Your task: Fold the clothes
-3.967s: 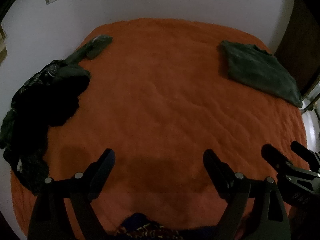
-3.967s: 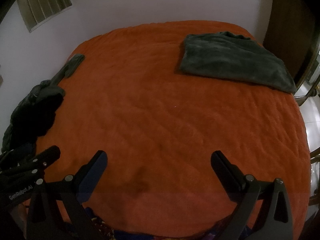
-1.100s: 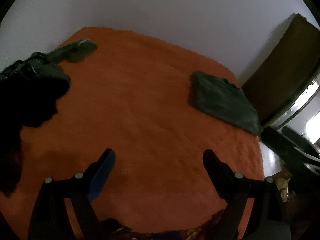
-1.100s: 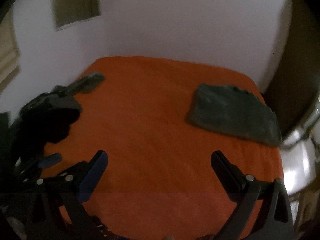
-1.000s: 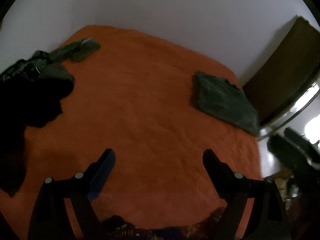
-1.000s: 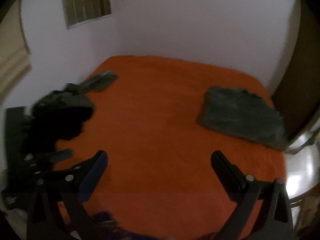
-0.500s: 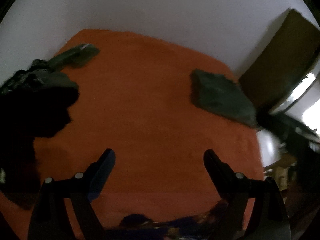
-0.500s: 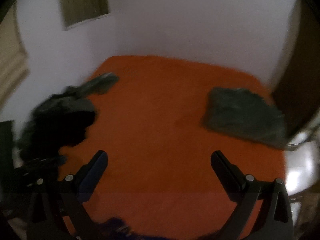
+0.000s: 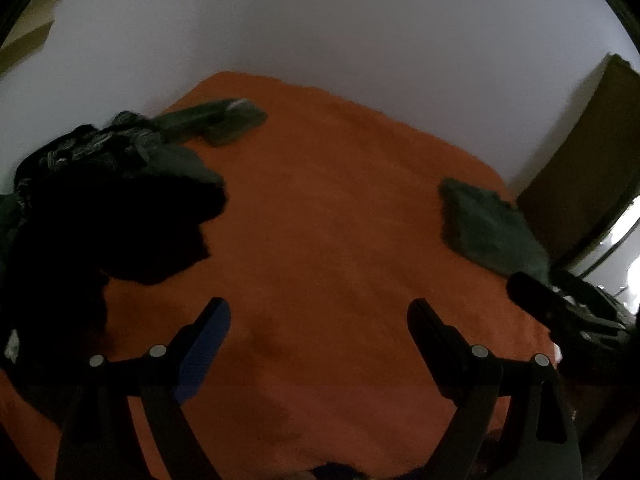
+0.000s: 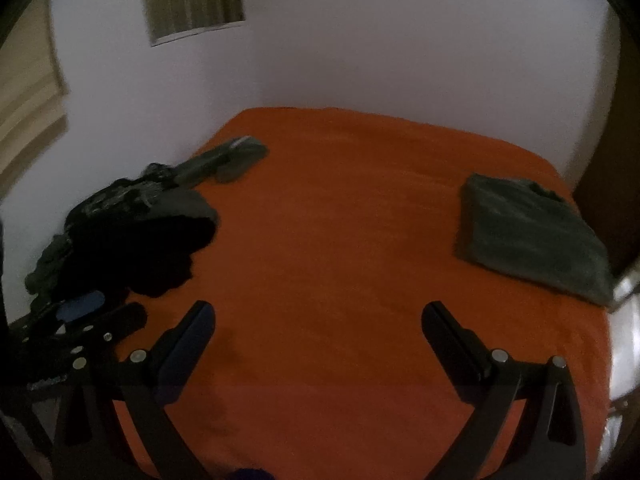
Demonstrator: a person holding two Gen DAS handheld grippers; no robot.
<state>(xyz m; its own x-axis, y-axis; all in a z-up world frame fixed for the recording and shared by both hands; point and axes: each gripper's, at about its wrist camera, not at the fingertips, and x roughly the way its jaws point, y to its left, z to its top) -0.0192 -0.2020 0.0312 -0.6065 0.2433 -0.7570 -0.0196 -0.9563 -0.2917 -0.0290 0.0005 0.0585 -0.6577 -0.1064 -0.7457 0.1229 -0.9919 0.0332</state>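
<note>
1. Left gripper (image 9: 318, 322) and right gripper (image 10: 318, 322) hang wide apart, empty, over the orange bed (image 10: 340, 240)
2. Unfolded dark clothes (image 10: 132, 232) lie centre-left; folded green garment (image 10: 528, 228) centre-right

Both grippers now sit higher and farther back from the bed (image 10: 360, 240) than four seconds ago, so more wall shows above it. The left gripper (image 9: 318, 314) has swung toward the pile of dark clothes (image 9: 120, 208), which looms larger. The right gripper (image 10: 318, 316) sees the folded green garment (image 10: 528, 232) smaller and farther off.
</note>
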